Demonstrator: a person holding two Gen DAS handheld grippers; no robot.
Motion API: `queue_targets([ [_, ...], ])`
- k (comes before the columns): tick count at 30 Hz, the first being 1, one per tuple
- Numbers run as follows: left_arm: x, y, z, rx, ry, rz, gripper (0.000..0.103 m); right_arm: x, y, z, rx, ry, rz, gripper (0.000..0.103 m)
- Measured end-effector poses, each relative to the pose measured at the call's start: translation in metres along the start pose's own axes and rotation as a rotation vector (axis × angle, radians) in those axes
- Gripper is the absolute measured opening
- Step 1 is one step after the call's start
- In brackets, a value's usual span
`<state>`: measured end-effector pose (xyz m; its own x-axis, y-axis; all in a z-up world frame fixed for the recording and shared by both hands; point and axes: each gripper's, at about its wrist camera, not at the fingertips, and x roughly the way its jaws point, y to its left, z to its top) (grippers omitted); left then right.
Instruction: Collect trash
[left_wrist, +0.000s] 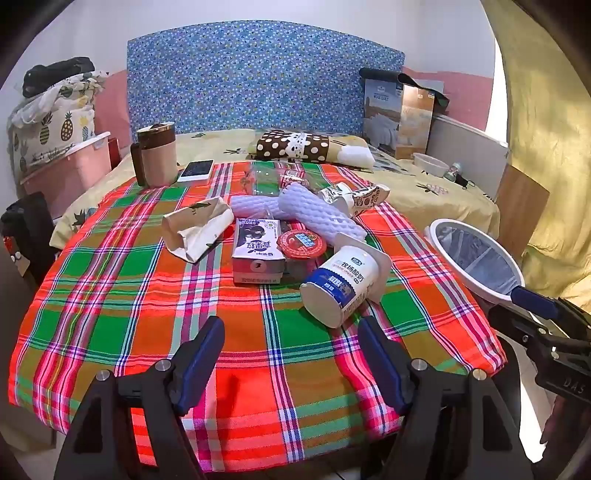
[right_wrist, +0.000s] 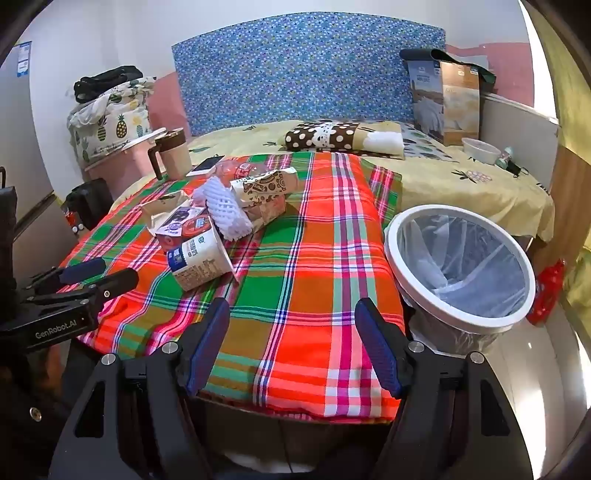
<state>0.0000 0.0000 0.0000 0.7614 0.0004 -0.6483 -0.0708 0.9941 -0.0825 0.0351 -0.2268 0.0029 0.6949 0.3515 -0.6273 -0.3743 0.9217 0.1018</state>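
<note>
A heap of trash lies on the plaid cloth (left_wrist: 147, 295): a tipped white yogurt cup (left_wrist: 341, 282), a purple milk carton (left_wrist: 256, 254), a red-lidded jelly cup (left_wrist: 301, 243), white foam fruit nets (left_wrist: 317, 212), a crumpled paper bag (left_wrist: 195, 229) and a patterned wrapper (left_wrist: 364, 197). My left gripper (left_wrist: 291, 332) hovers open just short of the yogurt cup, holding nothing. My right gripper (right_wrist: 293, 317) stands open and empty over bare cloth, right of the yogurt cup (right_wrist: 199, 262). A white-rimmed bin (right_wrist: 460, 267) with a clear liner stands beside the cloth's right edge.
A brown-lidded mug (left_wrist: 157, 155) and a phone (left_wrist: 195, 171) sit at the cloth's far left corner. A spotted pillow (left_wrist: 295, 146), a boxed quilt (left_wrist: 397, 118) and a small bowl (left_wrist: 430, 164) lie on the yellow bed behind. A pink storage box (left_wrist: 70, 173) stands left.
</note>
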Motion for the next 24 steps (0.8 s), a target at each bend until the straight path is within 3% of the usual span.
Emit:
queue_targets([
  [24, -0.013, -0.001, -0.001, -0.006, -0.034, 0.001, 0.074, -0.007, 0.003, 0.002, -0.004, -0.003, 0.002, 0.072],
])
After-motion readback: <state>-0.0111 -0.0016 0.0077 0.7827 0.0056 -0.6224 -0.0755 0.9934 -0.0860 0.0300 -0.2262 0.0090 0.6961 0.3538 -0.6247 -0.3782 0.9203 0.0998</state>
